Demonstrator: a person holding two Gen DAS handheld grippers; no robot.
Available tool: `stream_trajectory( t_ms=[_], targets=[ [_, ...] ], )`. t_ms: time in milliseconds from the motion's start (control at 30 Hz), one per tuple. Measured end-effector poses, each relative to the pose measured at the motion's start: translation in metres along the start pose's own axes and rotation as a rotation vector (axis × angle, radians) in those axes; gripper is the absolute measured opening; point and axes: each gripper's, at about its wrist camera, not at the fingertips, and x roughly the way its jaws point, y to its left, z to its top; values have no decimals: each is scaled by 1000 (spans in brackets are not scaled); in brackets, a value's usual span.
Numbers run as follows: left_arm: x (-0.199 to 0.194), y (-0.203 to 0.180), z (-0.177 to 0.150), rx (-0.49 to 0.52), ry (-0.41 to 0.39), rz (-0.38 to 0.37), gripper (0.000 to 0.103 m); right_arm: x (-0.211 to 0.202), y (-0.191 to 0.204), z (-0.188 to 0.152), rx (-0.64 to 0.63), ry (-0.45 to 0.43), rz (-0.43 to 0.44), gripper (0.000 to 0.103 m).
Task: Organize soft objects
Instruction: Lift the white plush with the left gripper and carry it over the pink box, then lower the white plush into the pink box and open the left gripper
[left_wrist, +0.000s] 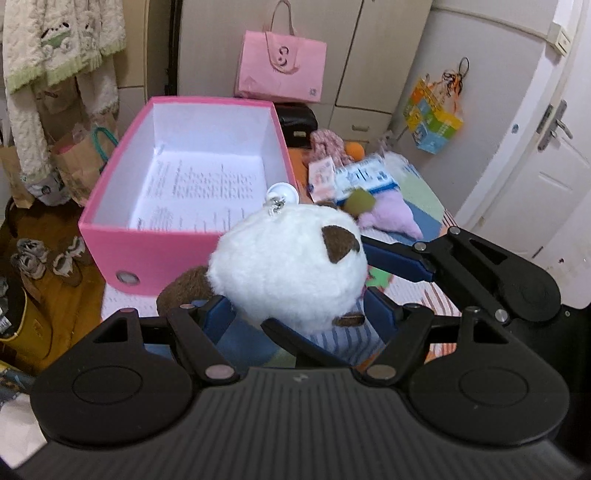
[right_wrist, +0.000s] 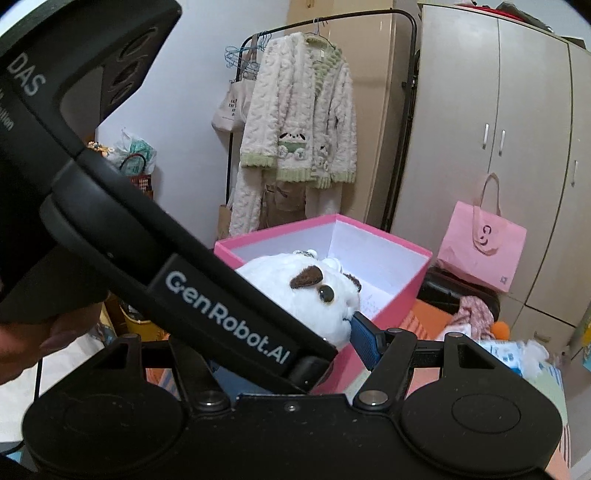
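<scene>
Pinched between the blue fingers (left_wrist: 218, 317) of the left gripper (left_wrist: 295, 314) is a white plush dog (left_wrist: 288, 266) with brown ears, seen at the centre of the left wrist frame. Its round head fills the gap between the fingers, and its metal keychain loop with a white disc (left_wrist: 281, 194) points toward the upper middle of the frame, so the toy's long axis appears to run away from the camera toward the pink box (left_wrist: 122, 236). In the right wrist view the same toy (right_wrist: 314, 291) is seen with its face turned to the right of the frame, muzzle touching a blue finger (right_wrist: 364, 338) of the right gripper (right_wrist: 295, 354). That gripper's other finger is hidden behind the left gripper's black body, so whether it is clamped cannot be told.

The box is held open upward, a printed sheet (left_wrist: 199, 192) lying on its white floor. Its near wall stands just beyond the toy at centre left, and its interior is otherwise bare. To the right of the box, on a patterned bed cover (left_wrist: 424, 206), a lilac plush (left_wrist: 395, 216) and blue-and-white packets (left_wrist: 369, 175) are seen, blurred. A pink tote bag (left_wrist: 282, 70) leans behind the box at upper centre.
</scene>
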Motion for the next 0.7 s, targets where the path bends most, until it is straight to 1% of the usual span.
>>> stream_trajectory(
  t_ms=[67,133,200,267,333,467,567,700],
  targets=[
    [-2,2,8,10,-26,6,74,6,-3,8,-2,-15,-1,73],
    [-4,4,17,24,-56,-6,74,9,-6,16,-7,-39,-9,75],
    [-3,7,29,25,-83,-18,74,14,-12,23,-17,-67,-20,75],
    [0,8,40,38,-116,-9,74,25,-21,29,-11,-70,-25,75],
    [6,11,52,49,-140,1,74,38,-33,37,14,-54,-21,76],
    [28,24,80,38,-132,-30,74,68,-60,47,68,-43,-14,75],
    [47,33,96,22,-127,-37,74,92,-80,52,107,-33,7,74],
    [77,46,115,-10,-105,-56,74,122,-102,55,151,16,24,74]
  ],
)
